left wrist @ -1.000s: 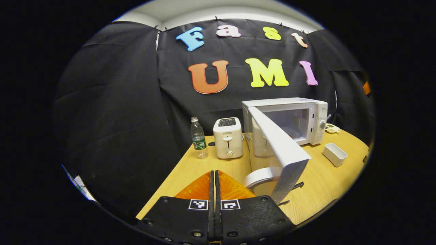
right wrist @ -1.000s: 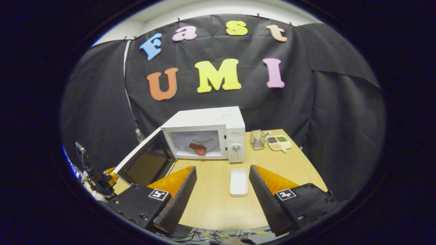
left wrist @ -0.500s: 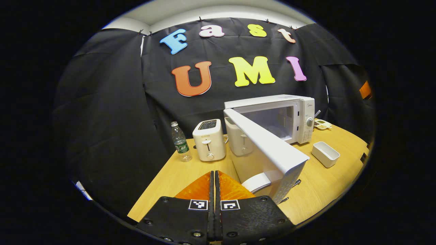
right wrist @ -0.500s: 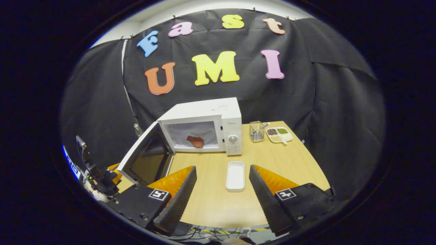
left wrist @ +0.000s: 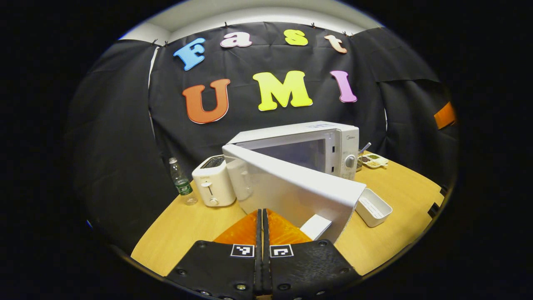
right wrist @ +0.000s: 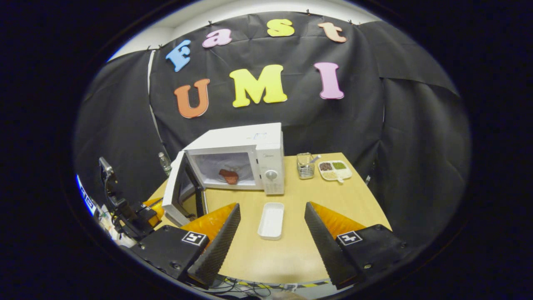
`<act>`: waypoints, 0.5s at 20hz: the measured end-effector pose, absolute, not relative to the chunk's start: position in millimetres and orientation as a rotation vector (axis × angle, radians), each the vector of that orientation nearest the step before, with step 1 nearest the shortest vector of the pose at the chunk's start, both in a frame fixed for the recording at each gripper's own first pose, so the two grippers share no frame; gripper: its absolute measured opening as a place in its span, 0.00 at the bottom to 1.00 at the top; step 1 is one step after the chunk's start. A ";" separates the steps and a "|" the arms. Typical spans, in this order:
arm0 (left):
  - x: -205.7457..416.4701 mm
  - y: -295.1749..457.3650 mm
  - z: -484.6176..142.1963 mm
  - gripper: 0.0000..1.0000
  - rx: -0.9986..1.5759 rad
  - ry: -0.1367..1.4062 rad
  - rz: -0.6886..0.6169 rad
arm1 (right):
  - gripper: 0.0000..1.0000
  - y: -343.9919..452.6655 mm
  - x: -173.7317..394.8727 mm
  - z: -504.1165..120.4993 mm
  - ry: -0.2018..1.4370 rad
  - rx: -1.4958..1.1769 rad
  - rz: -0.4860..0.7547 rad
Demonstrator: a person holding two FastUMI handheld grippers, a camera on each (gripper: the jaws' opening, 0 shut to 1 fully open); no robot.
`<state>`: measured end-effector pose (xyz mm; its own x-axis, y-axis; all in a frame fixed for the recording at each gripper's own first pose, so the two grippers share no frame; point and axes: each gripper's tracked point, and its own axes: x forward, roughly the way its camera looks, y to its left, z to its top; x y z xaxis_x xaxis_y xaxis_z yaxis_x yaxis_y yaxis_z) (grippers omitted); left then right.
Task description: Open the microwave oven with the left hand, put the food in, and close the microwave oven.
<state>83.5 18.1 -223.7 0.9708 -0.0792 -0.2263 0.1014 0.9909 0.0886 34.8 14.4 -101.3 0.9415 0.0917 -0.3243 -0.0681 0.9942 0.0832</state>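
Left gripper view: left gripper (left wrist: 262, 216) fingers pressed together, nothing between them, tips just behind the outer face of the door (left wrist: 291, 192). Door part-open on the microwave (left wrist: 304, 143). Toaster (left wrist: 211, 186) and bottle (left wrist: 180, 185) to the left, white tray (left wrist: 373, 207) to the right on the table (left wrist: 187, 229).

Right gripper view: right gripper (right wrist: 271, 223) wide open, empty, above the table; tray between its fingers, farther off. Food (right wrist: 228, 176) lies inside the microwave cavity, door ajar.

White microwave (right wrist: 245, 143), reddish-brown food (right wrist: 228, 176), white tray (right wrist: 271, 220), yellow wooden table (right wrist: 333, 200).
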 end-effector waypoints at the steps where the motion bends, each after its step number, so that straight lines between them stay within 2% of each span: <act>1: 87.7 9.2 -223.6 0.00 0.102 0.224 -0.102 | 0.99 6.1 36.0 -101.7 0.337 0.084 0.073; 10: 139.5 -63.0 -215.0 0.00 0.115 0.209 -0.177 | 0.99 -39.0 49.4 -111.2 0.358 0.130 0.044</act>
